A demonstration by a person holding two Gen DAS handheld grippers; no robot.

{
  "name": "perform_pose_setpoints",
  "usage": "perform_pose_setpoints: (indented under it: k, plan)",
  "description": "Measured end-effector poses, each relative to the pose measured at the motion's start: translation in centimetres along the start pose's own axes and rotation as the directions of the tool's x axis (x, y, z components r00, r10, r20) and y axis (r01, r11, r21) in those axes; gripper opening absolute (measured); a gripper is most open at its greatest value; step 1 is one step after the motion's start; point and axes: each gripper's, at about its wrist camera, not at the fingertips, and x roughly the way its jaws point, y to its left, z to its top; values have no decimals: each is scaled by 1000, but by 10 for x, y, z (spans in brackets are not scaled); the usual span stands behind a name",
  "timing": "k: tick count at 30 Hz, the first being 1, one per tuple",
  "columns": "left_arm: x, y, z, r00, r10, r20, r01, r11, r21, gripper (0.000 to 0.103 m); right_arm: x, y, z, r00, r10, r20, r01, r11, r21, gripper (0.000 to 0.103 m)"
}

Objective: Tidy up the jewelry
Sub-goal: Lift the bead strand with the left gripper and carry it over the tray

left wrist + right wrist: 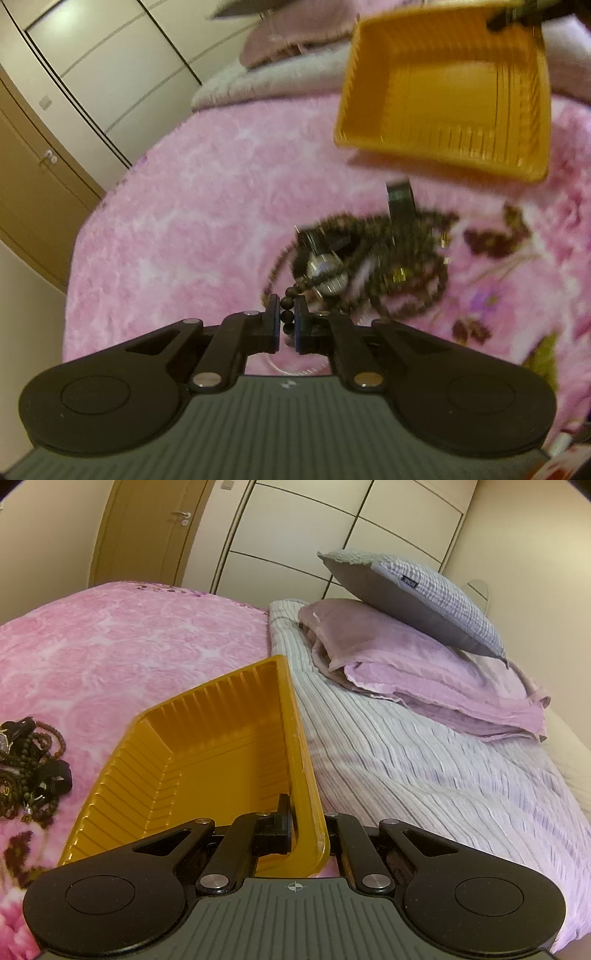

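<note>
Left gripper (287, 320): fingers clenched on one strand of dark beads (287, 314), three or four beads showing between the pads, the strand running forward into the jewelry pile (369, 251); right gripper (301, 821): fingers clamped on the near rim of one orange tray (207, 753), one finger inside the wall, the other outside. Tray: ribbed plastic, single compartment, nothing in it, held tilted above the bed just beside the pile. Jewelry pile: one tangled heap on the pink blanket (177, 206), comprising several strings of brown beads, a shiny round piece that looks like a watch face (325, 271) and a black strap (400, 206); exact count not legible through blur. Beyond: one striped sheet (406, 760); two pillows, lilac (424, 672) beneath grey (417, 598); wardrobe doors (332, 535) behind.
</note>
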Motion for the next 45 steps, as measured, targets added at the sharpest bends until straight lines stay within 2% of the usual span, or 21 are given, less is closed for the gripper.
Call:
perform_pose_setpoints:
  k: [6,12,24,37,45]
  plan:
    - [-44,30,32,996,2,90,1,1000,-29,6,-3,5,0,1000,-8,4,8,1000,-21,5]
    - [-86,55,65,983,-17,183,29,997,-68,6,-7,8,2,1000,-10,8,10,999,-32,5]
    - [-165,92,135,931,-1,365,31,997,-76,6,-15,11,8,1000,-20,16,21,999,-46,5]
    - [-218,118,199,861,23,508,17,997,-74,6,-21,7,12,999,-21,26,23,998,-50,5]
    - [-224,123,229,845,33,534,-2,998,-58,6,-20,7,14,999,-19,30,20,998,-53,5]
